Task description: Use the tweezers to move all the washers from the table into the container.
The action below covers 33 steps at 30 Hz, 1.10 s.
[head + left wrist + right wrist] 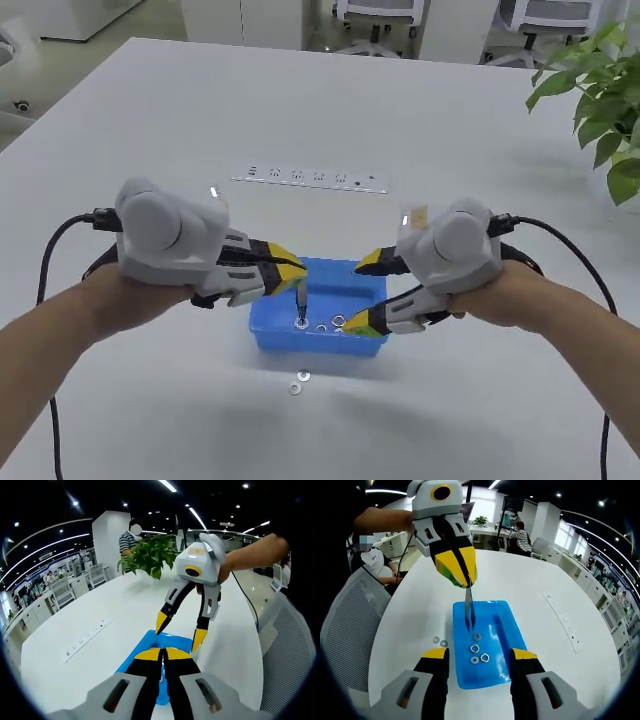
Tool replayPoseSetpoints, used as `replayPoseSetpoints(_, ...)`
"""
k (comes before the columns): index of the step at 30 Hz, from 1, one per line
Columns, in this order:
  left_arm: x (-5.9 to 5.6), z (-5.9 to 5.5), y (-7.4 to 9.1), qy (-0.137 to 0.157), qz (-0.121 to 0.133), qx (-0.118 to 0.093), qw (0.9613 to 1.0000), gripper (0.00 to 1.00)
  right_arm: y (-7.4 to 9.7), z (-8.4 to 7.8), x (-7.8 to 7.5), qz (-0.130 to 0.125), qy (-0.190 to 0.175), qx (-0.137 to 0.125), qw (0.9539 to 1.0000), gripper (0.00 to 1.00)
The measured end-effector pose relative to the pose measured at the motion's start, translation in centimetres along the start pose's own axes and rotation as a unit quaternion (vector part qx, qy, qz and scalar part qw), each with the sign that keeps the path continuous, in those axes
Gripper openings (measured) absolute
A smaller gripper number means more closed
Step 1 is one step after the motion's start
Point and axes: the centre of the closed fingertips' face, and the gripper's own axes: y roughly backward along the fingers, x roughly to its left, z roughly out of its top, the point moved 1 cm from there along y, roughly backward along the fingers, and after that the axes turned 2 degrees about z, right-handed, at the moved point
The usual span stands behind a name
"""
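My left gripper (297,268) is shut on a pair of tweezers (301,300) that point down into the blue container (310,343). Their tips hang just over several washers (322,327) on the container floor. In the right gripper view the tweezers (469,607) hang from the left gripper (466,582) above the container (497,625), with the washers (475,648) near its front. Two washers (299,382) lie on the table in front of the container, also seen as a pair of washers (440,641). My right gripper (362,293) stands open and holds nothing, beside the container's right end.
A white power strip (310,178) lies flat behind the container. A leafy plant (605,100) stands at the table's far right corner. Office chairs stand beyond the far edge. Gripper cables trail off both sides of the white table (150,120).
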Motion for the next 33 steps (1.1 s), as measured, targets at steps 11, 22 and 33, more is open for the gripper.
replayPoseSetpoints(11,-0.9,0.9,0.7,-0.009,-0.005,0.001,0.9999,0.05,1.4,-1.2,0.8,-0.035,-0.048,-0.019,0.9981,0.61)
replayPoseSetpoints(22,-2.0,1.5,1.5,-0.014,-0.011,0.0,0.9998,0.05,2.5,-1.8,1.8,-0.048,-0.073,-0.035,0.9955,0.68)
replayPoseSetpoints(33,-2.6,2.2,2.7,-0.023,-0.005,-0.003,0.9997,0.05,2.8,-2.2,2.9,-0.045,-0.083,-0.033,0.995,0.77)
